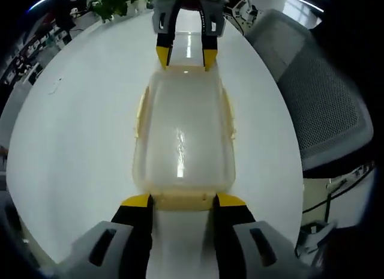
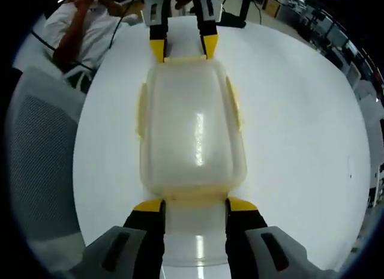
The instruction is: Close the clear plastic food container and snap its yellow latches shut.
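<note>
The lid already sits down on the clear container (image 1: 183,135), which rests on the white table (image 1: 78,129), so the closing step looks done. What is left is the latches. The pale yellow latches along the long sides (image 1: 142,111) appear to lie flat against the walls, though the glare makes it hard to say whether they have clicked home.

In the left gripper view, the left gripper (image 1: 183,200) stands spread at 6 o'clock, its yellow tips just beside the near end latch (image 1: 183,201), holding nothing. The right gripper (image 1: 186,58) faces it at 12 o'clock, jaws likewise apart, tips at the far end of the box. By this judgement, both end latches still await pressing.
</note>
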A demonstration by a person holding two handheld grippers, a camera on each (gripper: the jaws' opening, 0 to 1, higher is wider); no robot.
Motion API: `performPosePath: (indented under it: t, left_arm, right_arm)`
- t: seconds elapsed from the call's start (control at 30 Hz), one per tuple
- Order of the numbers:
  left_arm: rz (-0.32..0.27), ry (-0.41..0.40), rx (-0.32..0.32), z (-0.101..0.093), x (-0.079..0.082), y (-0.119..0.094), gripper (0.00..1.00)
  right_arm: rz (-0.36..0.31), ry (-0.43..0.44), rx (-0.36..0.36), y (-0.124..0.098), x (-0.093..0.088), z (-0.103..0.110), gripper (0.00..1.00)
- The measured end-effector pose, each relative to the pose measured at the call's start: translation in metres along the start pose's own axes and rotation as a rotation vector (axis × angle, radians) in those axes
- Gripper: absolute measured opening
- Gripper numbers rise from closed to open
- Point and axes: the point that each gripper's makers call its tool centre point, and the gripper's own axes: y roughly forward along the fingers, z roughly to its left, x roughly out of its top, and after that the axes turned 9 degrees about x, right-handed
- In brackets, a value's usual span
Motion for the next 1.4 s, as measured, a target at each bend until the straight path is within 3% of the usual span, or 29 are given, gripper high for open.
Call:
performPosePath:
  t: [0.1, 0.33, 1.13, 1.4]
  left_arm:
    - [0.038, 0.026, -0.008, 0.0, 0.001, 0.001, 0.39]
    - [0.013, 0.015, -0.008, 0.003, 0.003, 0.001, 0.39]
    - [0.077, 0.013, -0.006, 0.008, 0.006, 0.002, 0.38]
    - [0.033, -0.013, 0.0, 0.009, 0.01, -0.009, 0.37]
  right_arm:
    - [0.011, -0.006, 0.007, 0.0, 0.0, -0.001, 0.39]
    - [0.016, -0.043, 0.015, -0.001, 0.002, -0.002, 0.41]
    - [-0.047, -0.03, 0.009, -0.003, -0.001, -0.005, 0.39]
    - [-0.094, -0.048, 0.028, -0.014, 0.001, -0.006, 0.39]
